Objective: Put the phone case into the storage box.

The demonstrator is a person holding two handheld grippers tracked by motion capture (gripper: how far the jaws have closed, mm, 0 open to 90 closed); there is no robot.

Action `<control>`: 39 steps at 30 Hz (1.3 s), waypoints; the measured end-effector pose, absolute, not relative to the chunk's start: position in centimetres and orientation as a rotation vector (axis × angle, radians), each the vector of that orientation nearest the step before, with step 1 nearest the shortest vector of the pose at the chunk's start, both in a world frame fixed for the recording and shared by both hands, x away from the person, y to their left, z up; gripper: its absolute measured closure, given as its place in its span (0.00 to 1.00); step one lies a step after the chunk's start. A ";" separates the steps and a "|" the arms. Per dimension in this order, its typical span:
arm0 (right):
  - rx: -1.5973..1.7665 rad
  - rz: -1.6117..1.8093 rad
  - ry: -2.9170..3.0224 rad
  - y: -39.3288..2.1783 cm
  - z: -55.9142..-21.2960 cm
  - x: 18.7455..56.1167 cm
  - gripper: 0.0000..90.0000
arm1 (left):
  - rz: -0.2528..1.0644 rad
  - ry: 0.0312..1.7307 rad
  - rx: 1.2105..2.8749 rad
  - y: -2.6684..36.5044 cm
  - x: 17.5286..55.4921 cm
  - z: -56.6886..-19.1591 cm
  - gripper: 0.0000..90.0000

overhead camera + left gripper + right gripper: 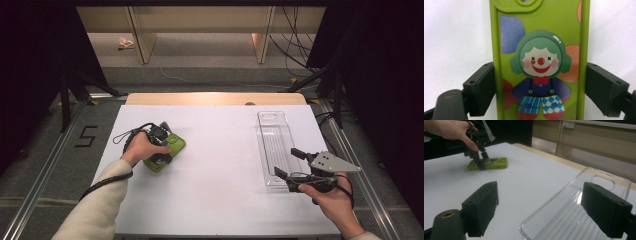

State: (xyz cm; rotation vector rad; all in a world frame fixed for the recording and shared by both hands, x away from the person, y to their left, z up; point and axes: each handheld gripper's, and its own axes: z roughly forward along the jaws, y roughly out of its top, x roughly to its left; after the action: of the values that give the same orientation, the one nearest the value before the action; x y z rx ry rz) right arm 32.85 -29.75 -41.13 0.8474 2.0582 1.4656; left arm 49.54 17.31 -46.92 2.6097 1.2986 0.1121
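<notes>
On the white table (215, 165) in the high view, the left gripper (162, 150) straddles a green phone case (172, 147). Left gripper view: jaws clamp both case edges. Right gripper view: the right gripper (539, 210) hangs jaws apart over a clear tray (574, 195), holding nothing.

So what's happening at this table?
A person is working with a hand-held gripper in each hand. The left gripper is set down over a green phone case printed with a cartoon clown, its jaws straddling the case's two long edges; whether they press on it is hard to tell. The right gripper hovers open at the near end of a clear plastic tray. Both items lie on the white table.
</notes>
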 end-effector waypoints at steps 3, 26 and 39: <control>0.851 1.465 2.057 -29.7 -41.1 32.8 0.18 | 0.124 1.296 2.587 17.5 49.1 -46.9 0.18; 0.852 1.465 2.054 -29.8 -41.1 32.8 0.18 | 0.344 1.177 2.376 16.9 45.3 -45.4 0.18; 0.848 1.464 2.059 -29.7 -41.2 32.8 0.18 | 0.448 1.116 2.301 16.7 43.0 -44.6 0.18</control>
State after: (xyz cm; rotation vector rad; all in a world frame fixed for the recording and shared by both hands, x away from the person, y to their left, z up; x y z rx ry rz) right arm 32.82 -29.71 -41.19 0.8482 2.0595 1.4637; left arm 43.02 16.71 -44.61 2.3013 1.1164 0.4482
